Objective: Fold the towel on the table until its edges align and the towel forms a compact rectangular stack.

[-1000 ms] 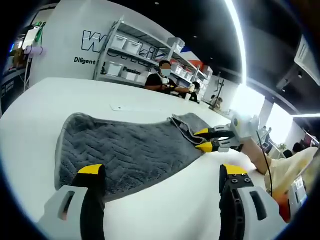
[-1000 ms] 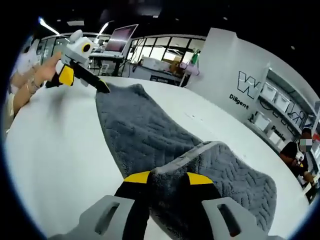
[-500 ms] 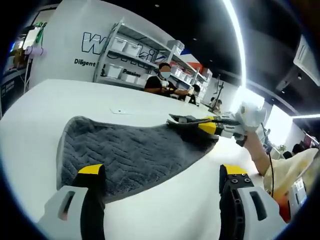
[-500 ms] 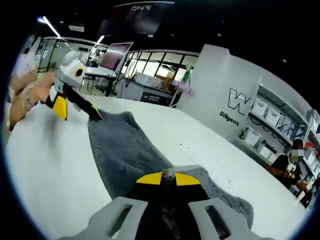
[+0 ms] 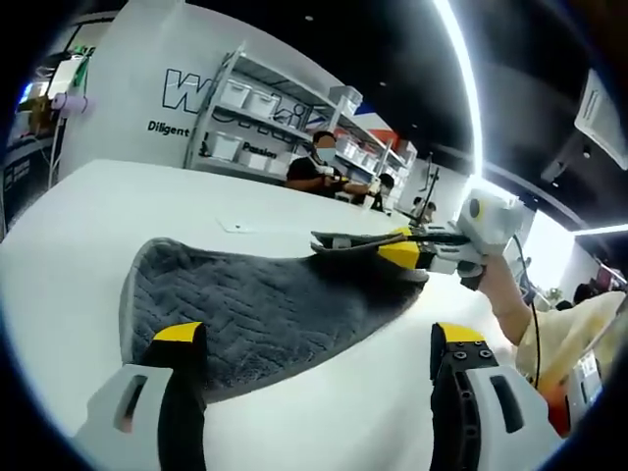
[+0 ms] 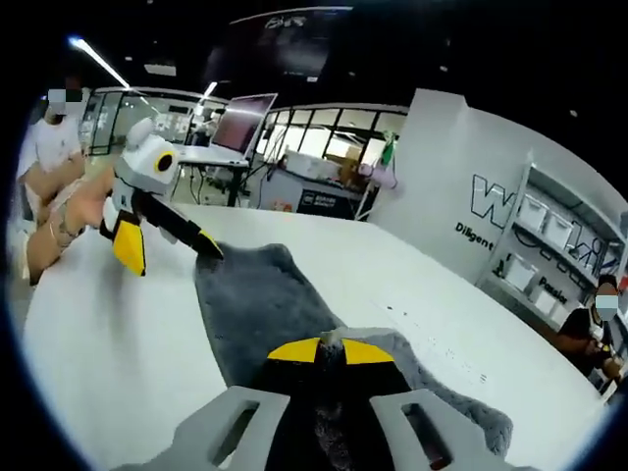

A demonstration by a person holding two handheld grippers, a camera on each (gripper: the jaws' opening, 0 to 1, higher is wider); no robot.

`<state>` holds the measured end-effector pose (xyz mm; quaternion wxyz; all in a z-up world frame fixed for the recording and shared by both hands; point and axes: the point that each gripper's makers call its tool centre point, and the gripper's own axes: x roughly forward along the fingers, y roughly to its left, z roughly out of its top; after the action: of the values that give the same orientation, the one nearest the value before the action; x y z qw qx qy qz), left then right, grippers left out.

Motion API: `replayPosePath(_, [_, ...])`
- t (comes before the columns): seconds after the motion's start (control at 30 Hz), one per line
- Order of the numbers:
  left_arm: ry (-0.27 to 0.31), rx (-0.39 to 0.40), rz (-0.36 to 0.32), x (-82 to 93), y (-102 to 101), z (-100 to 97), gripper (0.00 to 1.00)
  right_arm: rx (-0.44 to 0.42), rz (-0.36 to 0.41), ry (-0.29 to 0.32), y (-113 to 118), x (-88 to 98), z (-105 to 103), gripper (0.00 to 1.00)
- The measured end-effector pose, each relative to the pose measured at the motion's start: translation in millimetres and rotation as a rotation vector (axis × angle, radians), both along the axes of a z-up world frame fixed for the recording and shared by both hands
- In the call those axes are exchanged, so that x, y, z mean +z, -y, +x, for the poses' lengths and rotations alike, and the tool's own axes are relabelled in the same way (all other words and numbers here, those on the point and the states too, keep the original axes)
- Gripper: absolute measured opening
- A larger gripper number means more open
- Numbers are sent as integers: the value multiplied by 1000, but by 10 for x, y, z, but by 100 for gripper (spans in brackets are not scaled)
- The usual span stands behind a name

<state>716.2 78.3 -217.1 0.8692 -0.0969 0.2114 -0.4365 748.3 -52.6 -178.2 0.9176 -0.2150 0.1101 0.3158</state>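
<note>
A grey towel [image 5: 257,306] with a herringbone weave lies on the white table [image 5: 78,226]. In the left gripper view my left gripper [image 5: 319,336] stands open just above the towel's near edge, holding nothing. My right gripper [image 5: 400,245] comes in from the right, shut on the towel's far edge, which it holds up off the table. In the right gripper view that gripper [image 6: 330,351] pinches the grey edge between its yellow-tipped jaws, and the rest of the towel [image 6: 257,294] runs away toward the left gripper [image 6: 169,253], open at the towel's other end.
A person's hand [image 5: 502,289] holds the right gripper. White shelves with bins [image 5: 257,108] and seated people [image 5: 319,162] are behind the table. A small flat item [image 5: 234,227] lies on the table beyond the towel. A desk with a screen [image 6: 241,103] stands beyond the table's edge.
My right gripper has lifted the towel's far edge off the table and carried it higher, toward the towel's middle. The left gripper has stayed open at the near edge.
</note>
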Motion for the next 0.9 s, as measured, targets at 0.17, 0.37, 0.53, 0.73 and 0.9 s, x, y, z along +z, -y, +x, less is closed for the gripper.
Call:
replayPosePath(0.17, [-3,-11,1,-4,6,-3,93,19,32,-16,-135,35,56,2])
replayPosePath(0.37, [3,-9,-4,18,-13,13,93,29,59,-31,-282,35,108,2])
replayPosePath(0.53, [0,-12,1,5,-11,7,93,38,77,-29,-413,103,161,2])
replayPosePath(0.73, [2,-12,2,12,-18,8,93,54,101,-10,-590,225,203,2])
replayPosePath(0.9, [0,-10,2,14,-37,20,93,82,123,1,-794,321,232,2])
